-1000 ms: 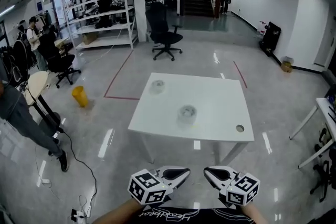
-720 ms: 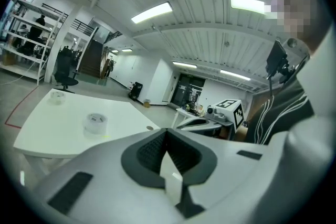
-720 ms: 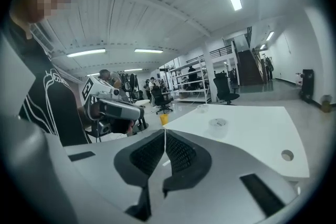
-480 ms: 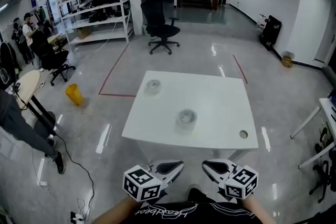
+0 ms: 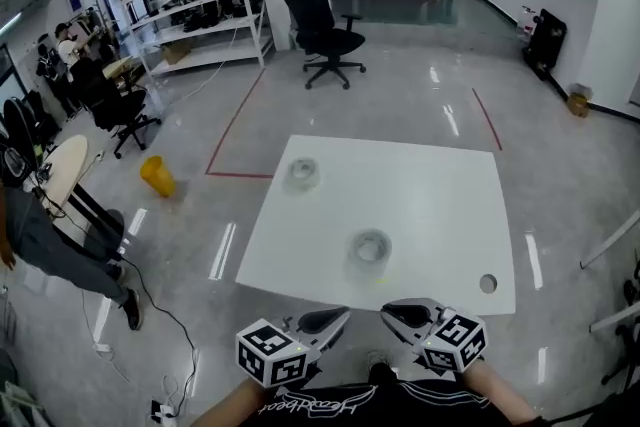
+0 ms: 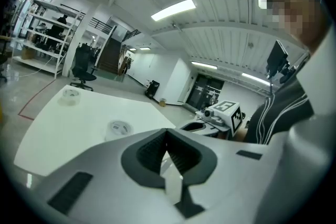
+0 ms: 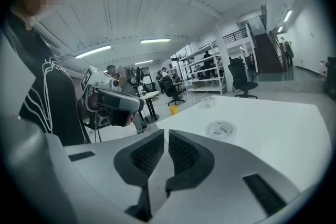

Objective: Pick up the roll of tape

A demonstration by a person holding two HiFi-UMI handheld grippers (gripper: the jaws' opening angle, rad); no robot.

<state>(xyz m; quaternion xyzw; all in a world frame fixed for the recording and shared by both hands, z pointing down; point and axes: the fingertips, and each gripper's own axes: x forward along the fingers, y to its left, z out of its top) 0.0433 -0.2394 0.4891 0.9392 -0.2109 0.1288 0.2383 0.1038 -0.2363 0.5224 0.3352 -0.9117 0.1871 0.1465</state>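
Note:
Two clear rolls of tape lie on the white table (image 5: 430, 205): one near the front edge (image 5: 369, 248), one at the far left (image 5: 302, 172). Both my grippers hover side by side just short of the table's front edge, apart from the rolls. The left gripper (image 5: 335, 320) is shut with nothing in it, and so is the right gripper (image 5: 395, 313). In the left gripper view the near roll (image 6: 118, 127) sits ahead on the left, beyond my shut left gripper (image 6: 167, 136). The right gripper view shows that roll (image 7: 220, 127) ahead on the right of my right gripper (image 7: 167, 136).
A round cable hole (image 5: 488, 283) is in the table's near right corner. A black office chair (image 5: 325, 25) and shelves (image 5: 200, 5) stand beyond the table. A yellow bin (image 5: 157, 175) and a person (image 5: 40, 235) are at the left.
The table has come closer in the head view. Both grippers have moved forward together up to its front edge, still shut.

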